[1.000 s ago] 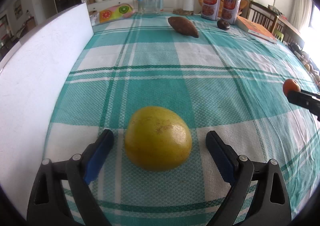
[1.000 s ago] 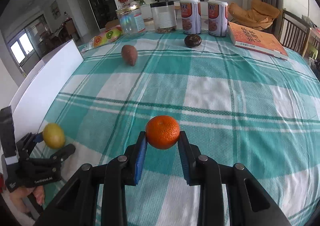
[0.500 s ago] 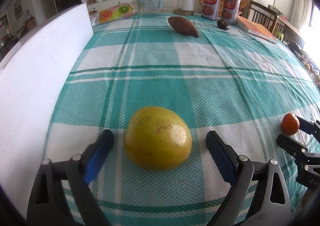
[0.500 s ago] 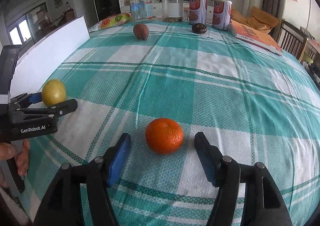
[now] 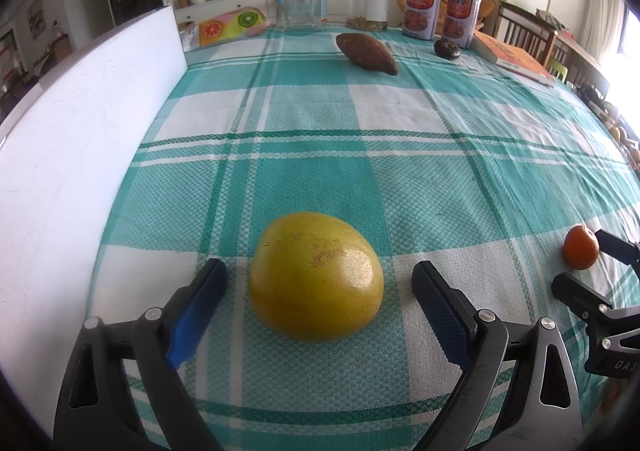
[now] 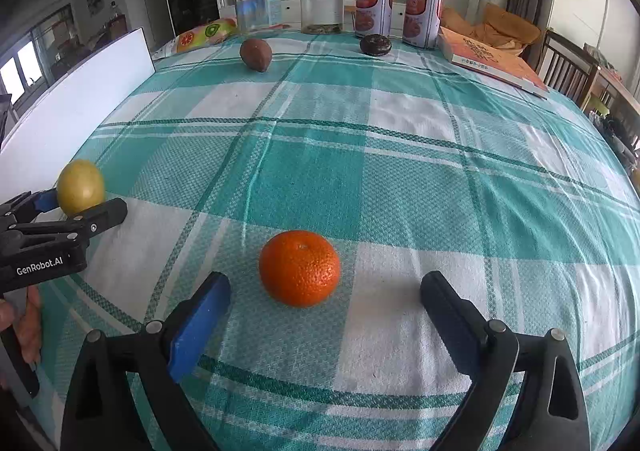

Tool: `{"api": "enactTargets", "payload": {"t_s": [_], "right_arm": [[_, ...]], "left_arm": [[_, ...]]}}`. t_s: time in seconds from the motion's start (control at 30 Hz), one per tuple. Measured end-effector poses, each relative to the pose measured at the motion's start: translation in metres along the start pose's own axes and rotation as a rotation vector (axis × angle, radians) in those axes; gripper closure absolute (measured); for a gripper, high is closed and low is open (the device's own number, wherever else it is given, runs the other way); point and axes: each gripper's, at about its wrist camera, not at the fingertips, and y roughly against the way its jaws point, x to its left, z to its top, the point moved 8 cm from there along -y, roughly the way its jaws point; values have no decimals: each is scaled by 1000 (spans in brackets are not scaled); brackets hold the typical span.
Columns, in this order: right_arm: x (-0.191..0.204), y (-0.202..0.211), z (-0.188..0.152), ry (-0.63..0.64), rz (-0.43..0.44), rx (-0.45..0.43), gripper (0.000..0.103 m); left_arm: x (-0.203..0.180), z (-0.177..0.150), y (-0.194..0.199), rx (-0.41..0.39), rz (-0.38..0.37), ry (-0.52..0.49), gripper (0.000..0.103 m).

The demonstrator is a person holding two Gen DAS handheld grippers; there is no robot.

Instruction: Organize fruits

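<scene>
At lower centre of the left wrist view, the left gripper stood spread apart around the yellow fruit on the checked tablecloth, touching neither side. The right gripper gaped likewise around the orange. "GenRobot.AI" showed at left edge; the red-labelled cans were unreadable
</scene>
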Motion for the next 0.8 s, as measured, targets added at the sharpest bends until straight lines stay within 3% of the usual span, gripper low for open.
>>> {"api": "enactTargets", "payload": {"t_s": [0.4, 0.47, 0.53, 0.57, 0.63, 0.73, 0.8], "right_arm": [[3, 0, 0, 4, 27, 4, 1], [4, 7, 1, -28, 146, -29, 0], [-3, 23, -1, -108, 345, -81, 1], [-10, 28, -5, -136, 376, -82, 1], [-20, 30, -15, -127, 352, -61, 1], [-15, 28, -15, -55, 314, -29, 3], [-6, 25, -7, -21, 305, -9, 12]], "left_arm": [[1, 0, 0, 0, -2, 2, 8], [1, -1, 3, -2, -35, -1, 9], [2, -6, 12, 13, -131, -30, 9], [3, -10, 19, 10, -186, -36, 9], [9, -14, 30, -12, -235, -49, 9], [11, -8, 29, -18, -203, -56, 9], [8, -3, 24, -9, -199, -34, 9]]}}
